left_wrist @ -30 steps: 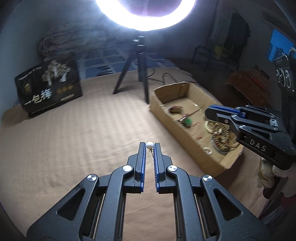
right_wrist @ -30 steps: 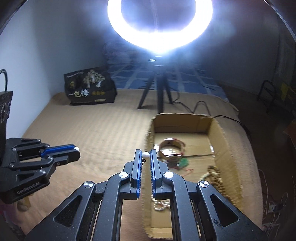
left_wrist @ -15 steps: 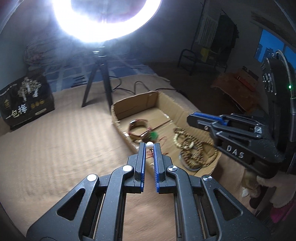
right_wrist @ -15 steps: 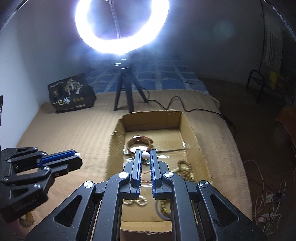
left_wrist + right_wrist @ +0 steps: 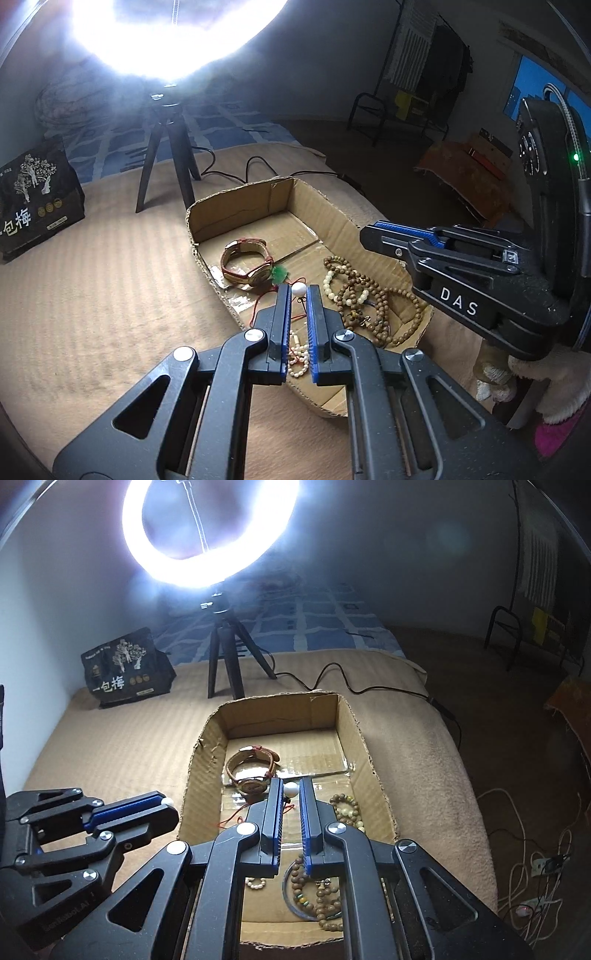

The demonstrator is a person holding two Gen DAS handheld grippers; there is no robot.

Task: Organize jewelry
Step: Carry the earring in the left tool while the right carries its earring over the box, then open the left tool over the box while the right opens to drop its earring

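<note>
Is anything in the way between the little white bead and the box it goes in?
Nothing visible blocks it. The left hand-held gripper pinches a white bead above the open box. The box has no lid, and only a watch and bead strings lie on its floor below.

I note a lit ring light [image 5: 210,535] on a black tripod [image 5: 227,657] standing on the tan blanket [image 5: 110,746]. Its cable [image 5: 332,675] trails off to the right. A black printed bag [image 5: 127,668] stands left of the tripod, near the wall. A blue patterned cover [image 5: 314,624] lies behind.
</note>
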